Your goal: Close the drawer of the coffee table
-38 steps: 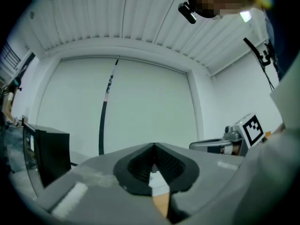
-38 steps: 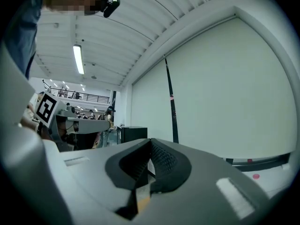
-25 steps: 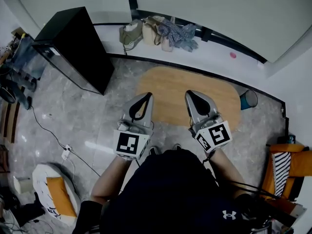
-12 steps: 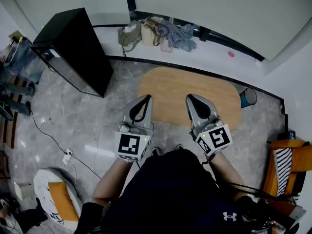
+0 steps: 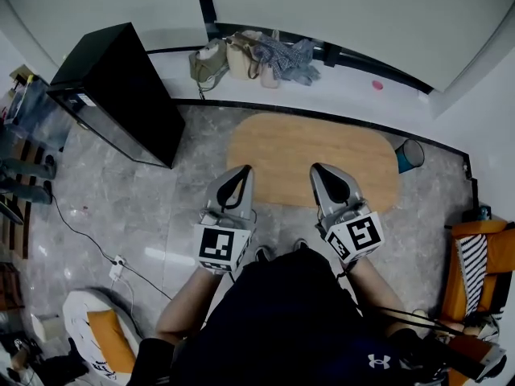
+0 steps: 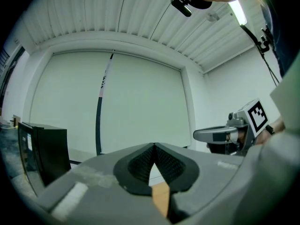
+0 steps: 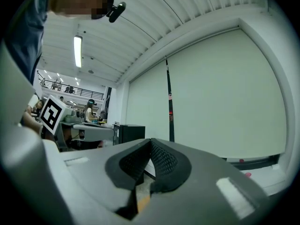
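Note:
The coffee table is an oval with a light wood top, seen from above in the head view; no drawer shows from this angle. My left gripper hangs over the table's near left edge, shut and empty. My right gripper hangs over the near middle of the top, also shut and empty. In the left gripper view the black ribbed pads meet at the left gripper, with the right gripper off to the side. The right gripper points level toward a pale wall, its jaws together.
A black cabinet stands on the marble floor at the left. Bags and cloth lie by the far wall. A teal bin sits at the table's right end. An orange chair is at right, a cable and power strip at left.
Both grippers have drifted slightly back toward the person and a little lower. Their jaws stay shut.

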Motion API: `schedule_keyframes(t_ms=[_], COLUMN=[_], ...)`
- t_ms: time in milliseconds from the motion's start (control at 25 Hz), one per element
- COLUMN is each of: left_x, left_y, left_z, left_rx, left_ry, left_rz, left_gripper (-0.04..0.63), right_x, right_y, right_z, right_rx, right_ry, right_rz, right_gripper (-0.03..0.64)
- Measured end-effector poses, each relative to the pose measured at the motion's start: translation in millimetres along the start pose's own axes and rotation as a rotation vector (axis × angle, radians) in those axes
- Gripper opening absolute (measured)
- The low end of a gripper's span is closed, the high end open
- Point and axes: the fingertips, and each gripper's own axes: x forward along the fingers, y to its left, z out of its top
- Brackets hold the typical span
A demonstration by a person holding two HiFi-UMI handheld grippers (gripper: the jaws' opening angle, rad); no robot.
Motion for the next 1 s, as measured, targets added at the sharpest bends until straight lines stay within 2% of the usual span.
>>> schedule_keyframes(t_ms=[400,1000], left_x=[-7.5,-14.9], left_y=[10.6,13.8], left_z=[1.8,-1.6], left_rx=[0.019,0.005], left_ry=[-0.009,-0.006], left_rz=[0.018,0.028], left_gripper=[0.002,0.002], right_x=[5.7,1.8], right_y=[7.7,11.5], right_z=[0.2,-0.6], right_rx=[0.019,0.023], right_ry=[-0.004,0.004], right_rz=[0.001,-0.005], right_gripper=[0.002,0.002])
